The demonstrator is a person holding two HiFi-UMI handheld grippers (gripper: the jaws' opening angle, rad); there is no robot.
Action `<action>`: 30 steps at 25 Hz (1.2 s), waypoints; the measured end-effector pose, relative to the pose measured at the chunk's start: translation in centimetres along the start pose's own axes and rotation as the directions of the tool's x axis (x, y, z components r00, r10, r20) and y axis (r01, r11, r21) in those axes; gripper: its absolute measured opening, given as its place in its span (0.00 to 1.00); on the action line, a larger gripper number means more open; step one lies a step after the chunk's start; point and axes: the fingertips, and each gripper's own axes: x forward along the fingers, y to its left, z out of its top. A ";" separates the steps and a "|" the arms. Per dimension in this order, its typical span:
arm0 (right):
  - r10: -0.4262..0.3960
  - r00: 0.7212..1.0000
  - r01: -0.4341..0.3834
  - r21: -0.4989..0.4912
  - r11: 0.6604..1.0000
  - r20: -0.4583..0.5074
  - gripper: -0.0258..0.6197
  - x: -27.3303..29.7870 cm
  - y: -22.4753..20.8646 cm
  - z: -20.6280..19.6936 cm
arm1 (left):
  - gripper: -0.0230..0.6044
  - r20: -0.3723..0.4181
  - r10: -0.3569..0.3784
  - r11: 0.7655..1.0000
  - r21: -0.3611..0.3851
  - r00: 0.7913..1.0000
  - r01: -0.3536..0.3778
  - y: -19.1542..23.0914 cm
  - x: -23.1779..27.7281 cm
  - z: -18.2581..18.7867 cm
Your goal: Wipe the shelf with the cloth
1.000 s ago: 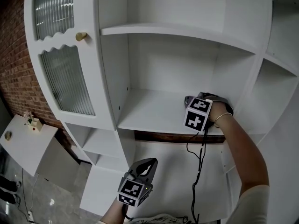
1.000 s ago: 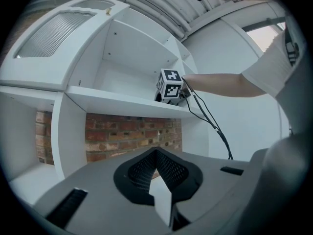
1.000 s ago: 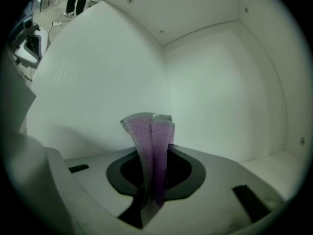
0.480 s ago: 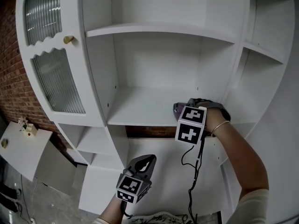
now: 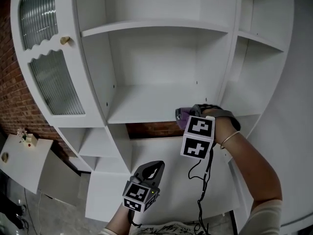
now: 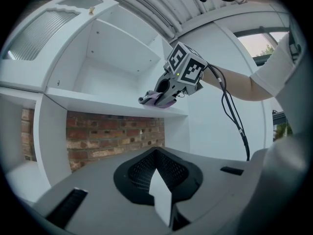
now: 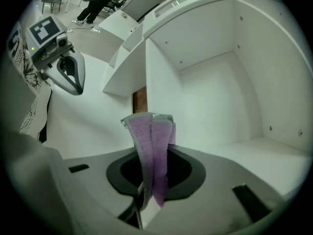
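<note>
Head view: your right gripper (image 5: 184,115) is at the front edge of the middle shelf (image 5: 142,110), towards its right end, with its marker cube hanging just below the shelf line. A purple cloth (image 5: 181,119) shows at its tip, on the shelf edge. Your left gripper (image 5: 152,169) is held low, well apart from the shelf and in front of the lower white panel. A black cable (image 5: 204,180) hangs from the right gripper. The cabinet door (image 5: 51,80) with ribbed glass stands at the left, with the brick wall (image 5: 9,87) beside it.

Left gripper view: the left gripper (image 6: 157,176) has its jaws pressed together, with nothing between them. Beyond them, the right gripper (image 6: 157,96) rests the cloth (image 6: 155,99) on the front lip of the shelf (image 6: 93,102), near the right upright. Brick (image 6: 112,136) is visible under the shelf, and the cable (image 6: 234,121) trails down from the right gripper.

Right gripper view: the right gripper (image 7: 152,182) is pinching the cloth (image 7: 152,148), which stands up from the jaws in folded purple layers. The shelf (image 7: 259,153) surface lies to the right of the cloth. The left gripper (image 7: 71,75) is at upper left, well apart
</note>
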 end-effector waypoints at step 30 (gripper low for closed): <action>-0.527 0.678 -0.200 0.818 0.540 0.513 0.17 -2.0 11.3 1.0 | 0.06 0.150 0.130 0.991 -0.062 0.980 -0.122 4.2 -4.7 0.6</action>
